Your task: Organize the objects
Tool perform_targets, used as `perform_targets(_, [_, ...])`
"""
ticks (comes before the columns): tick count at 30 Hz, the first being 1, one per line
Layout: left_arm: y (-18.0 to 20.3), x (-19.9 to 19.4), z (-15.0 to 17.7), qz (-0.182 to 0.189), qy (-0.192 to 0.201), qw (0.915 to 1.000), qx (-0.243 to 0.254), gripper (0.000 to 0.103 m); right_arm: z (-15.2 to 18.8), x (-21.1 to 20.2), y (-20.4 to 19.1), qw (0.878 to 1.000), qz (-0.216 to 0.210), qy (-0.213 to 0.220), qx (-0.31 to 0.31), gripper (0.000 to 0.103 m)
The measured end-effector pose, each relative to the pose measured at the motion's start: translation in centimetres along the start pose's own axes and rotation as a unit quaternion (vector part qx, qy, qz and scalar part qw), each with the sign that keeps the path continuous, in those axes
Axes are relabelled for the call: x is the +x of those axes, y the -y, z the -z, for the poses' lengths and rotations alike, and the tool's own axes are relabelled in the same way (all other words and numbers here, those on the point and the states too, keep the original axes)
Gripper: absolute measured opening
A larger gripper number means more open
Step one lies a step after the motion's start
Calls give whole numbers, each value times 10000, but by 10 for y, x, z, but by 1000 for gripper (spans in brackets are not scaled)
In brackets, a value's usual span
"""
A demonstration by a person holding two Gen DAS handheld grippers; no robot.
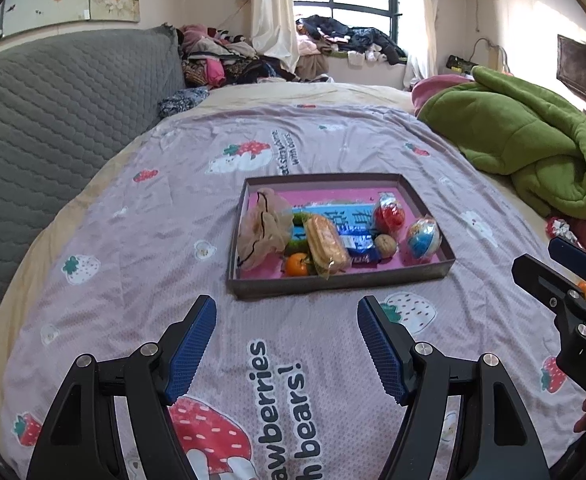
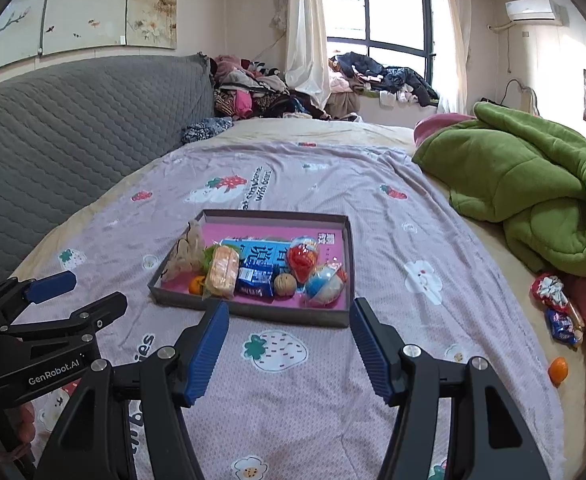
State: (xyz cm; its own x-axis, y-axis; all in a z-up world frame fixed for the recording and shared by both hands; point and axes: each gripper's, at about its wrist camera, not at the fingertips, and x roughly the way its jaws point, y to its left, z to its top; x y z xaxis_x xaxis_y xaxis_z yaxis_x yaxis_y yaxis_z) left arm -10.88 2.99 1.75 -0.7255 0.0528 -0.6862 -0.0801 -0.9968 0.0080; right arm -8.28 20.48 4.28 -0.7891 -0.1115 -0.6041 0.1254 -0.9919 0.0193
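Pink-lined tray [image 1: 425,271] holds biscuit pack [image 1: 327,245], walnut [image 1: 385,245], orange [image 1: 296,265].

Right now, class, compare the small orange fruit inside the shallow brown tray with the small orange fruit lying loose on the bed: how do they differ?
The small orange fruit in the tray sits in the shallow brown tray, crowded against packaged snacks; the loose orange fruit lies alone on the bedding, outside the tray, far to its right near a pink cushion. Both are round, orange and similar-looking.

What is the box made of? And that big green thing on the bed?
The box looks like cardboard: thin, stiff, matte brown walls with a pink printed lining. The green blanket looks like soft fleece, fuzzy and thick, bunched in puffy folds.
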Motion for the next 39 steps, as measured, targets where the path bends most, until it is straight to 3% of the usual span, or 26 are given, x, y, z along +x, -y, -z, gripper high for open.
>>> perform_targets(39, [-13,33,37,9,-275,9994,-194,75,35,36,-6,9993,52,-373,7,62])
